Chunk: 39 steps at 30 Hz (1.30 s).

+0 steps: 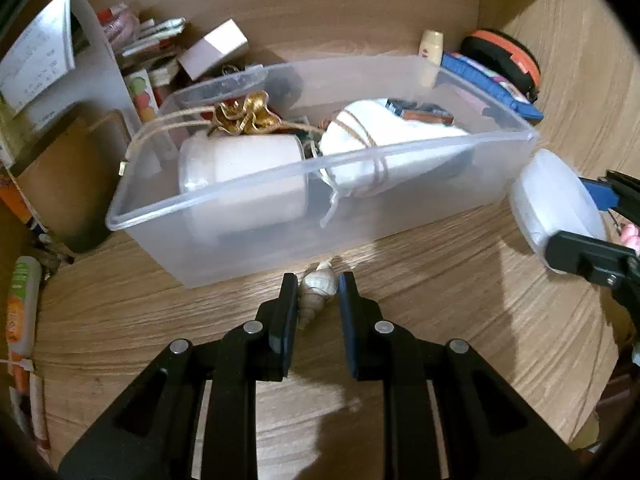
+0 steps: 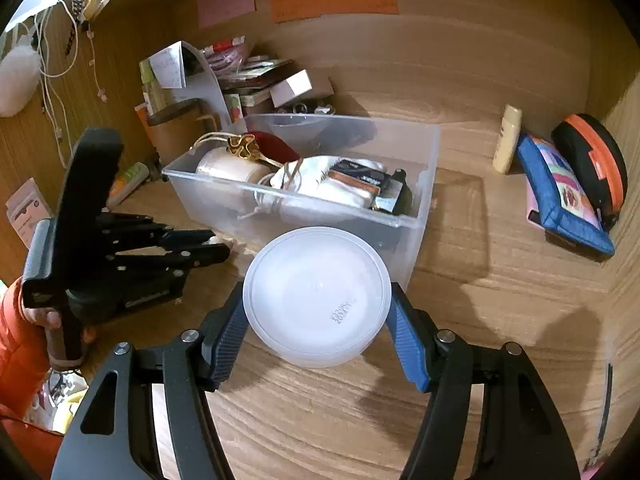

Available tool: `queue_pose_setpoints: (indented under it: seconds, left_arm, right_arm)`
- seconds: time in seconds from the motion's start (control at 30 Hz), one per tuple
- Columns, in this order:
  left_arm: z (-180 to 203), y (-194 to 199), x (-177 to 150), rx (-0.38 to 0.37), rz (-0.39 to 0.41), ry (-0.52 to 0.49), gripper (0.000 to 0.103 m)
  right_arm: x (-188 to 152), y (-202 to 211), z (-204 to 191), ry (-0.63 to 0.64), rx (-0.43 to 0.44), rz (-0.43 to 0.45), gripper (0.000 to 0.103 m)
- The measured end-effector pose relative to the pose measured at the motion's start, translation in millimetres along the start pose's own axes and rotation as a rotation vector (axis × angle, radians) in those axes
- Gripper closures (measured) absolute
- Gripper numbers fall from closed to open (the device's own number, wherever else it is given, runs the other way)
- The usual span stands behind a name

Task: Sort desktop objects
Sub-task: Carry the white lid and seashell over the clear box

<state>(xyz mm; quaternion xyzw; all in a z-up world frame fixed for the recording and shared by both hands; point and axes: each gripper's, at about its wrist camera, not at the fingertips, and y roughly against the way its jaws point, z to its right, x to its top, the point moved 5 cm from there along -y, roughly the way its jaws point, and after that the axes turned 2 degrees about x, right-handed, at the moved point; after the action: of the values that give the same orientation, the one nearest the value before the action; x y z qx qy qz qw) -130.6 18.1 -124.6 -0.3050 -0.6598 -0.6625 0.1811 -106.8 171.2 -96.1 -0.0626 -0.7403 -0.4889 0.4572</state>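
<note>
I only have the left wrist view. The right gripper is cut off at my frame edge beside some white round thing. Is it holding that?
Observer: Yes. The right gripper has its blue pads on both sides of the round white plastic tub.
Operator: Anything printed on the tub?
Observer: A small dark code stamp on the face toward the camera, too blurred to read.
Operator: Whose hand holds my left gripper?
Observer: A hand in an orange sleeve holds the left gripper, whose tips are at the pale spiral seashell.
</note>
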Motion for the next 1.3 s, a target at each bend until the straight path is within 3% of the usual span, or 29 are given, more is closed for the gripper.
queue_pose_setpoints:
  seconds: [0.37, 0.5, 0.7, 0.9, 1.3]
  left_arm:
    - [-16, 41, 11, -0.012, 0.101, 0.025, 0.083]
    - [-25, 51, 21, -0.063, 0.121, 0.054, 0.083]
    - [-31, 58, 37, -0.076, 0.154, 0.057, 0.083]
    - [-33, 54, 54, -0.064, 0.179, 0.039, 0.083]
    - [-23, 26, 77, -0.126, 0.158, 0.008, 0.083]
  right_arm:
    - [19, -3, -10, 0.007, 0.012, 0.024, 0.04]
    - [28, -3, -11, 0.011, 0.003, 0.04, 0.04]
    - [42, -9, -8, 0.001, -0.003, 0.053, 0.04]
    - [57, -20, -4, -0.016, -0.005, 0.055, 0.04]
    - [83, -48, 9, -0.01, -0.03, 0.032, 0.04]
